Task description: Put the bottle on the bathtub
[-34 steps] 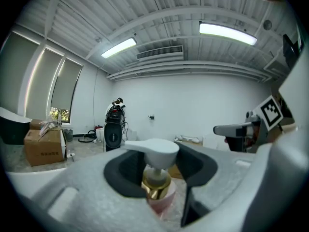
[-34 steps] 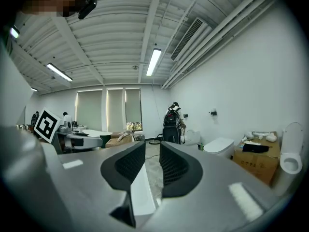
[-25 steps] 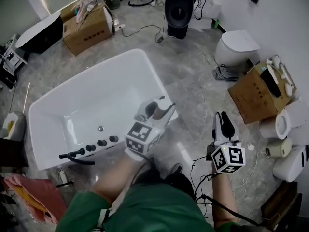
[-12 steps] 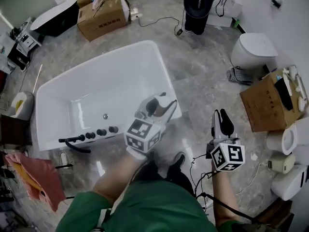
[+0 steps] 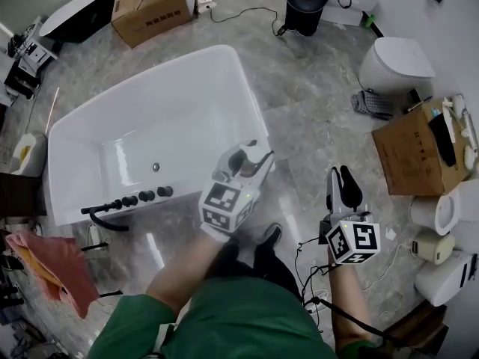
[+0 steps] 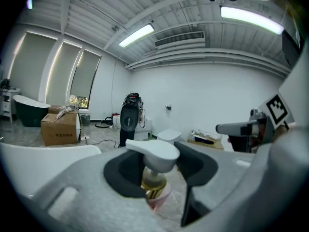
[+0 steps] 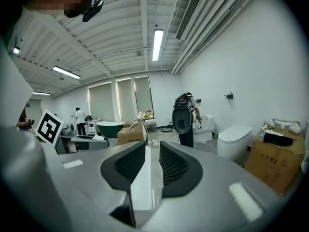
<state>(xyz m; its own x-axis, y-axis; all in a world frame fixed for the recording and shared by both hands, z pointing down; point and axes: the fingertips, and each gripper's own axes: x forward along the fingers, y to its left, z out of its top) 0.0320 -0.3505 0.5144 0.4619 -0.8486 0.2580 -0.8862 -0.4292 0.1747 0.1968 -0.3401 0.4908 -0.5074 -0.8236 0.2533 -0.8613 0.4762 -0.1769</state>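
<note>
1. Head view, centre of frame: left gripper [image 5: 245, 161], clenched on the bottle. It sits over the lower right corner of the white bathtub [image 5: 253, 114], above the rim; I cannot tell whether anything touches it.
2. Left gripper view, lower centre: bottle [image 6: 154, 154], a pump dispenser with a white head and a gold collar, upright between the grey jaws, gripped at the neck.
3. Head view, lower right: right gripper [image 5: 344, 191], well apart from the tub, over the grey floor. In the right gripper view its pads stand almost together with nothing between them.
4. Head view, lower left of the tub: black tap and knobs [image 5: 123, 204] on the near ledge.
5. Surroundings: cardboard box [image 5: 153, 6] at upper left, toilet [image 5: 395, 62] at upper right.
6. Step in hand, as I judge it: carrying, with the bottle not yet set down.
7. Next move calls for: lowering the bottle upright onto a flat stretch of rim, then easing the left jaws off without tipping it.
</note>
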